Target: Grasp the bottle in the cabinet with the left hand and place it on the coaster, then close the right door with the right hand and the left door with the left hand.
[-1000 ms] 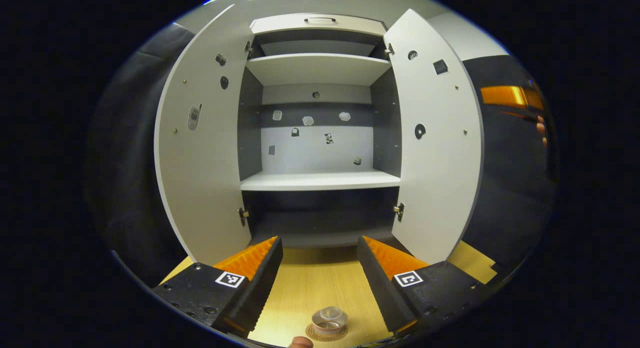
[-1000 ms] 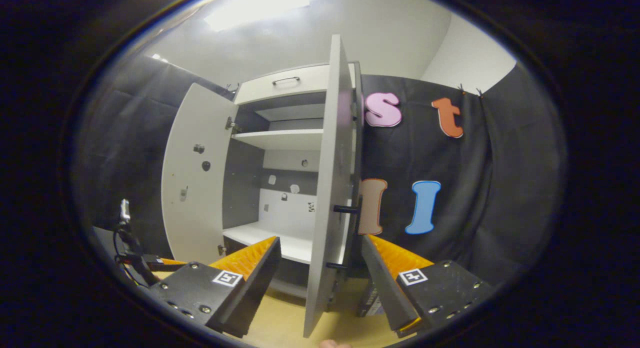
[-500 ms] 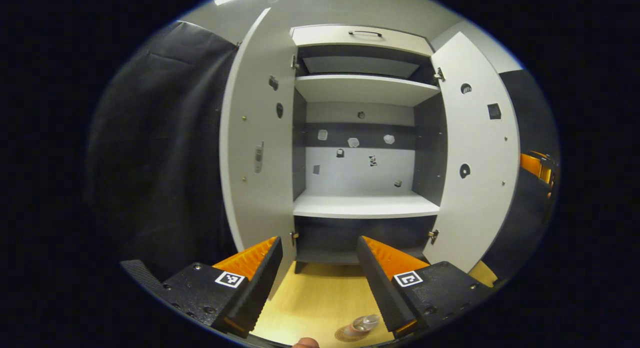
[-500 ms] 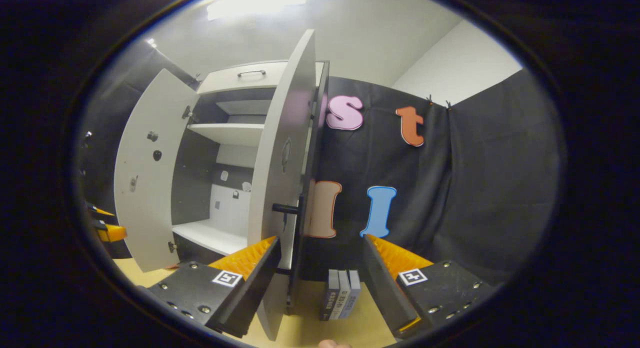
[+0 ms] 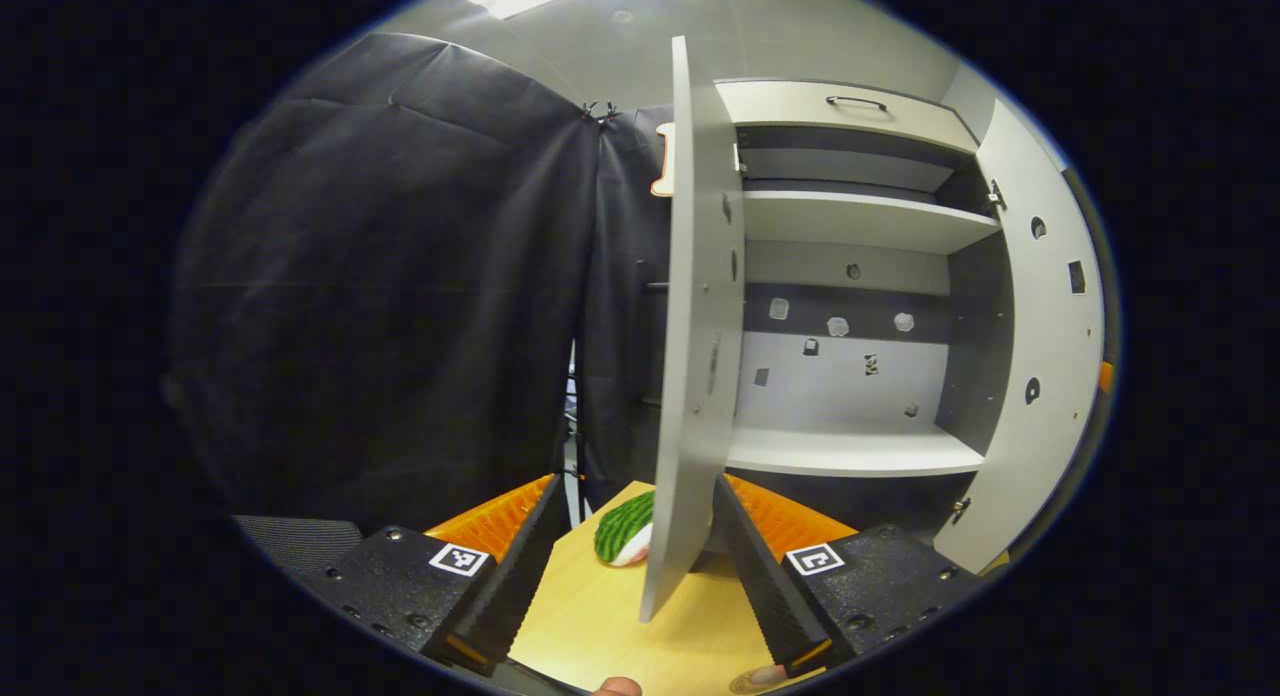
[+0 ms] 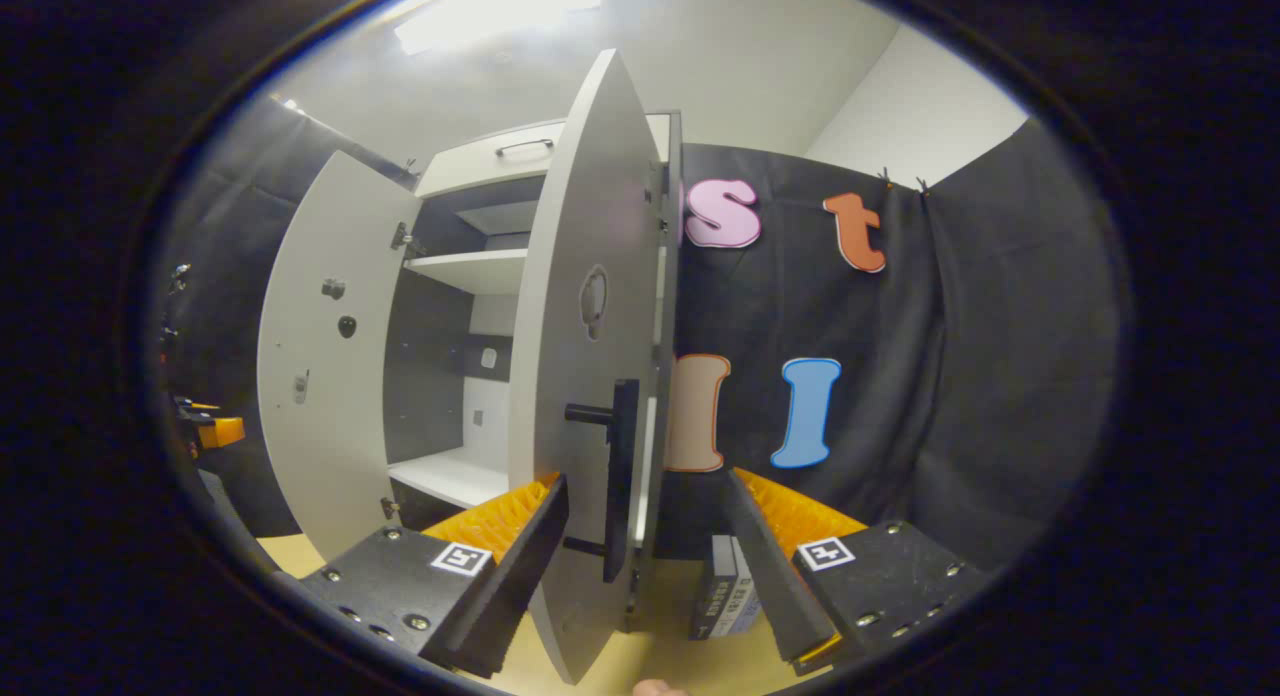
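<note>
Both doors unclosed, grippers lined up on door edges

Left gripper [image 5: 632, 546] fingers apart, left door [image 5: 690, 376] edge between them; right gripper [image 6: 645, 546] apart, nothing clamped, right door [image 6: 585, 376] handle [image 6: 618, 476] just ahead. Bottle judged to be at the bottom rim, on the coaster [image 5: 752, 682]. Risk: door edge jammed between fingers if pushed straight rather than sideways.

The left door [image 5: 690, 376] is seen edge-on, close, from the left gripper view; the right door [image 6: 590, 376] likewise from the right gripper view. The cabinet [image 5: 850, 326] shelves are shared.
</note>
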Tool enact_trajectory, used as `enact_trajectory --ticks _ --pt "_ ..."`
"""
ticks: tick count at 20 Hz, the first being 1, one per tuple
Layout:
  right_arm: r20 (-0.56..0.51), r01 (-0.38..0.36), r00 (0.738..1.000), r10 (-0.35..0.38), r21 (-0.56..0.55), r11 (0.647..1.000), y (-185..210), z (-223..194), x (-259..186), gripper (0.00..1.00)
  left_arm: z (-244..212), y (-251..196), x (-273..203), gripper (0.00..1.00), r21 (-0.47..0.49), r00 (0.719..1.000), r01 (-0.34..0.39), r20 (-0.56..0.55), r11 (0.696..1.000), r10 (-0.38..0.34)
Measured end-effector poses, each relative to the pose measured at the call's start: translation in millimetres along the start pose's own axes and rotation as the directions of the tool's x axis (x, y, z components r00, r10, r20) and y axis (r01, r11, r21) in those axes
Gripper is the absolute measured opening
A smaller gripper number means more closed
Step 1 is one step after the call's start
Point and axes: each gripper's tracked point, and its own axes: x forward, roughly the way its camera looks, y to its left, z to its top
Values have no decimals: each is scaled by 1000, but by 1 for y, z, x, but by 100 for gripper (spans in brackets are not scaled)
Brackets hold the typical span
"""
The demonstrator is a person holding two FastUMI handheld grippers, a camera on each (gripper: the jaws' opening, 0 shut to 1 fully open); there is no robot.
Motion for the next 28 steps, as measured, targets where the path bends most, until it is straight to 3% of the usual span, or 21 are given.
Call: enact_trajectory --ticks 7,11,15,24,26,27,28 --pt "-9 -71 997 71 10 997 69 -7 31 93 -3 23 44 93 -12 1000 -19 4 1000 19" --pt "-27 -179 983 179 21 984 126 -14 44 98 -5 27 57 93 -1 1000 -2 6 1000 2" --pt "-11 -259 966 260 43 965 171 -11 53 96 -9 24 65 93 -6 999 34 -2 999 -34" --pt "-9 -242 970 243 50 969 156 -12 52 96 -7 -4 61 94 -25 994 108 -16 994 -108" --pt "-6 -238 971 239 53 970 150 -11 52 94 -7 -14 57 86 -24 990 141 -11 990 -141" --pt "-7 -239 971 239 52 970 148 -11 51 94 -7 -25 56 92 -29 986 164 -13 986 -165" --pt "-8 -239 971 240 50 970 147 -12 51 96 -7 -36 52 91 -33 982 190 -12 981 -191"
